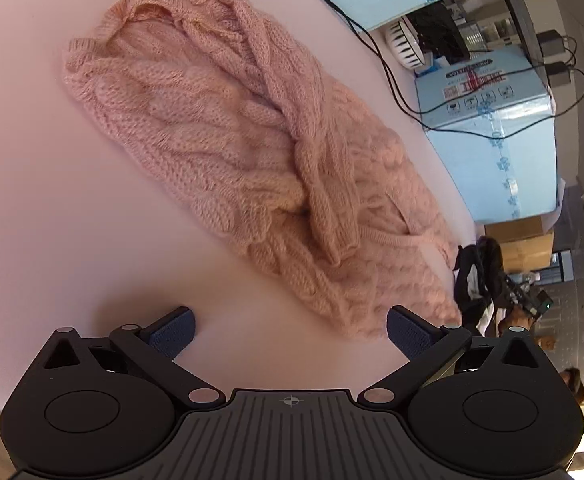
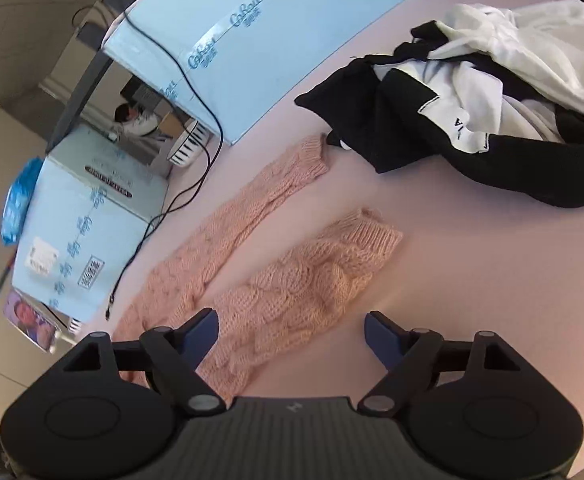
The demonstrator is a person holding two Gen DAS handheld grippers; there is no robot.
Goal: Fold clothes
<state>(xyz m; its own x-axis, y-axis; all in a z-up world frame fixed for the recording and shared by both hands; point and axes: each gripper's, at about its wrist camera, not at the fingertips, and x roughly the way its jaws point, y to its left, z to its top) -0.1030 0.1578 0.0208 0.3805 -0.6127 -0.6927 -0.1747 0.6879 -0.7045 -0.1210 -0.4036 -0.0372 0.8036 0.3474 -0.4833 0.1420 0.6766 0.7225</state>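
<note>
Left wrist view: the left gripper [image 1: 290, 330] is hovering over the pink table [image 1: 32, 200] with its jaws standing wide and nothing between them. The pink sweater [image 1: 252, 148] is lying bunched across the middle of the table, its neckline toward the far side, one sleeve [image 1: 316, 184] draped over the body. Blue boxes [image 1: 488, 128] and cables [image 1: 392, 80] are lining the table's far edge. No neat fold is showing yet; the garment is lying rumpled.

Right wrist view: the right gripper [image 2: 290, 334] is also standing wide open, holding nothing, its left finger just beside a sweater sleeve [image 2: 312, 276]. A second sleeve [image 2: 252, 208] is stretching toward the boxes [image 2: 252, 40]. A pile of black and white clothes [image 2: 472, 100] is waiting unfolded toward the far corner of the table [image 2: 492, 260].

Judged progress: the task is standing at an early stage. The sweater is needing spreading, then sleeve and body folds; the pile is remaining untouched.
</note>
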